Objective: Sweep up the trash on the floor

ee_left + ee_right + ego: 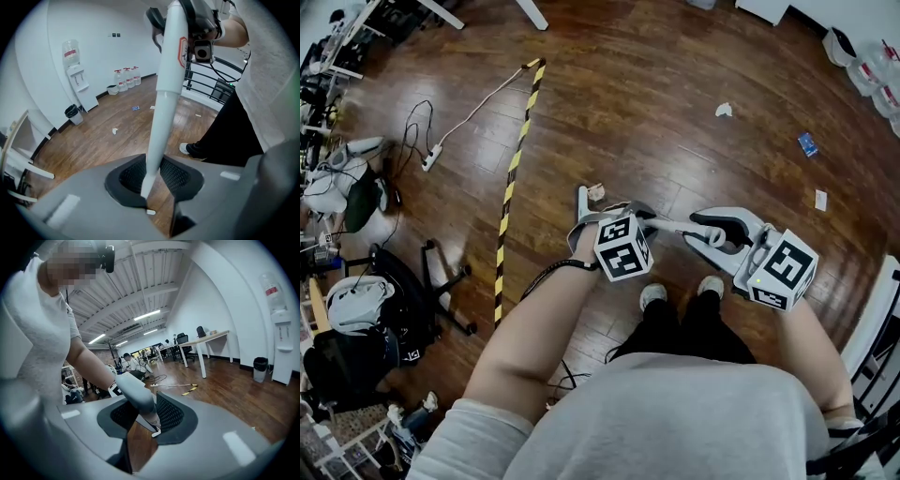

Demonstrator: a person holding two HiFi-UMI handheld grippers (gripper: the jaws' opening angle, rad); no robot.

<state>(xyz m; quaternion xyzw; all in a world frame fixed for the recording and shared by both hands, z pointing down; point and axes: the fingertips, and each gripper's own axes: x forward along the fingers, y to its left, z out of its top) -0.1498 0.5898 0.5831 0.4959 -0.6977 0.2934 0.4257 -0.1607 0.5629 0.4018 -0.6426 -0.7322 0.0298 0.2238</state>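
Dark wood floor [656, 84]: glossy planks that fill the head view.
Office chair [431, 291]: black, at the far left, among bags and clutter.
Power strip [431, 157]: white, on the floor at the left, with its cable running up and to the right.
Floor tape [517, 159]: a yellow-and-black stripe running from the upper middle down toward the chair.
Scrap [596, 192]: a small pale piece of trash on the floor, just above the left tool.
Left tool [152, 179]: clenched on the thin end of the white handle, with a ribbed pad on each side of it.
White handle [668, 225]: spans from one tool to the other, above the person's shoes [652, 294]. In the left gripper view it rises from the jaws up to the right tool.
Right tool [143, 416]: clamped on the same handle, with the pads closed against it.
Crumpled paper [724, 110]: white trash on open floor, well ahead of the right tool.
Blue wrapper [807, 143]: on the floor to the right of the paper.
White slip [820, 199]: flat on the floor below the wrapper, apart from it.
Water jugs [874, 66]: clear, standing at the upper right edge.
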